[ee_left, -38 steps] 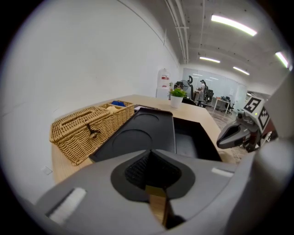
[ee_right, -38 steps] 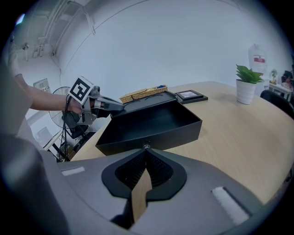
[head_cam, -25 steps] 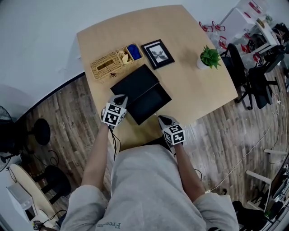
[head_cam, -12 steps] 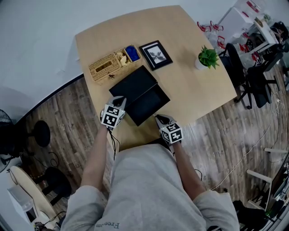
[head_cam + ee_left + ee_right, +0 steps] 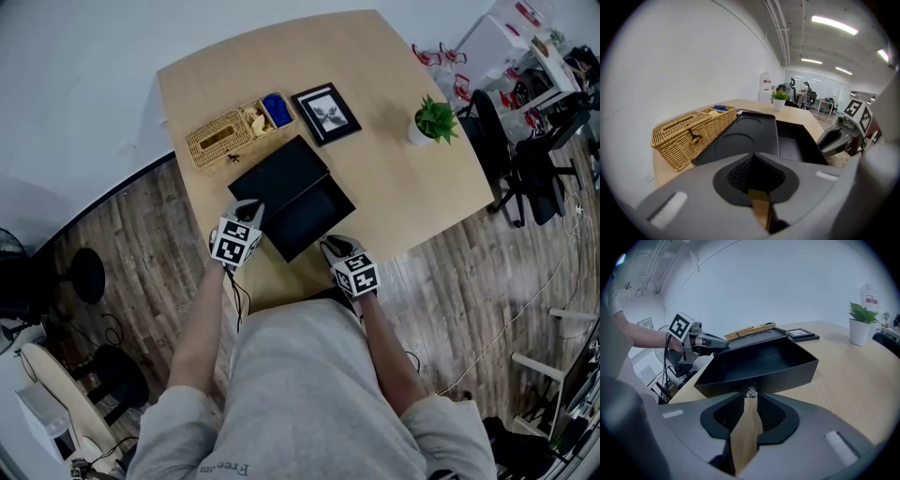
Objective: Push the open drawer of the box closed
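Note:
A black box (image 5: 278,172) lies in the middle of the wooden table (image 5: 394,197), its drawer (image 5: 311,217) pulled out toward me and empty inside. In the right gripper view the drawer's front wall (image 5: 757,380) fills the middle, with a small knob (image 5: 751,392) at the tips of my right gripper (image 5: 750,400), whose jaws are shut. My right gripper (image 5: 334,247) sits at the drawer's near front. My left gripper (image 5: 247,208) is at the box's near left corner, jaws shut and empty. The box top (image 5: 745,133) lies just ahead of my left gripper (image 5: 752,158).
A wicker basket (image 5: 223,138) with a blue item (image 5: 277,106) stands behind the box, next to a framed picture (image 5: 326,112). A potted plant (image 5: 434,120) is at the right of the table. The table's near edge lies just under both grippers. Office chairs (image 5: 525,164) stand far right.
My right gripper has edged a little forward toward the drawer front. The left gripper has barely moved. The drawer looks as far out as before.

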